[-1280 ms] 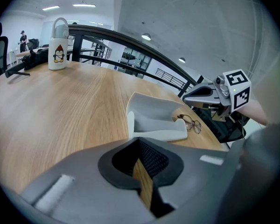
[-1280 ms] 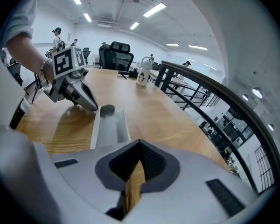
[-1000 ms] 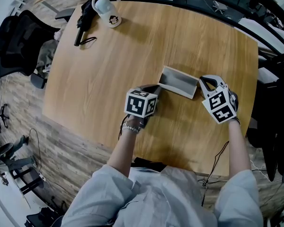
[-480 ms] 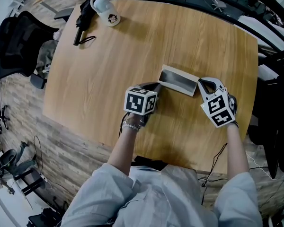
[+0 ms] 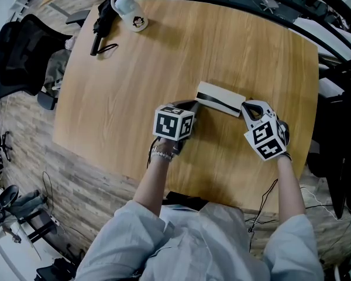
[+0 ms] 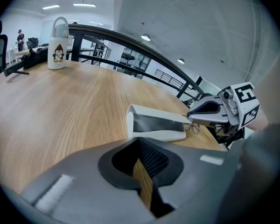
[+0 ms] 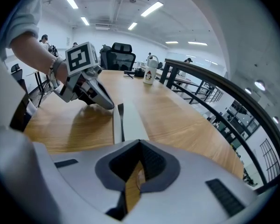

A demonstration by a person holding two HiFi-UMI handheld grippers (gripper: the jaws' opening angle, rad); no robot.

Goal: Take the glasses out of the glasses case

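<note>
White glasses case (image 5: 220, 98), dark-lined, is laid sideways; glasses (image 6: 194, 127) are seen poking from its end, pinched by right gripper (image 5: 245, 107). Meanwhile left gripper (image 5: 193, 105) is closed up, nothing in it.

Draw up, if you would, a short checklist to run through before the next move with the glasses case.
1. Right gripper gripping the glasses: ok, jaws shut, frame at its tip.
2. Glasses fully clear of the glasses case: cannot tell; they show right at the case's end nearest the right gripper.
3. Left gripper steadying the far end of the case: cannot tell; jaws together, tip at that end, contact unclear.
4. Case resting on the table: ok.
5. Room to pull away: ok, the white bottle stands at the far corner.
</note>
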